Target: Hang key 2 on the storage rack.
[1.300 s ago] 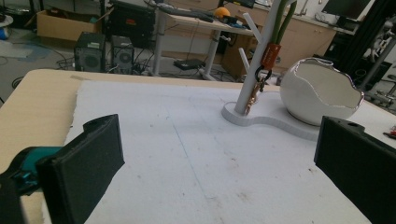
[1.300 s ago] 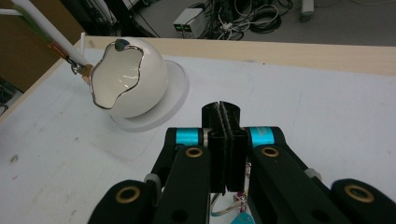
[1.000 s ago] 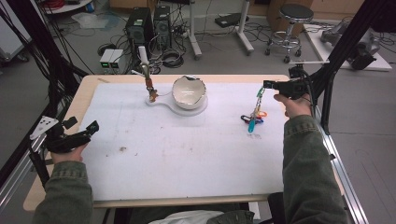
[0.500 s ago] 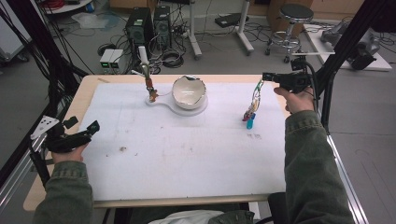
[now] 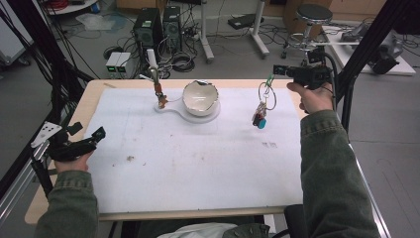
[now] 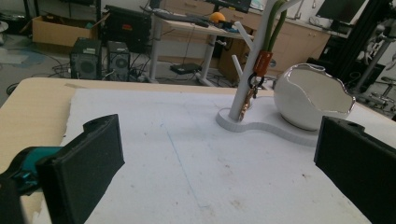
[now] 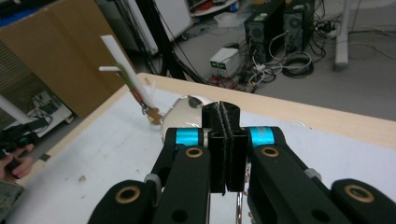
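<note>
Two grippers: right gripper [image 5: 274, 70] pinching key bunch [image 5: 261, 110], now lifted clear of counter [image 5: 198, 163] and higher than before, likely heading for white hook stand [image 5: 154, 79]. Left gripper [image 5: 91, 138] spread, empty, resting at counter's left edge.

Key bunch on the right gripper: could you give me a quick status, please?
Right gripper shut on key bunch, hanging above the mat. Left gripper open, empty, near table edge. White stand and bowl ahead, path clear.
</note>
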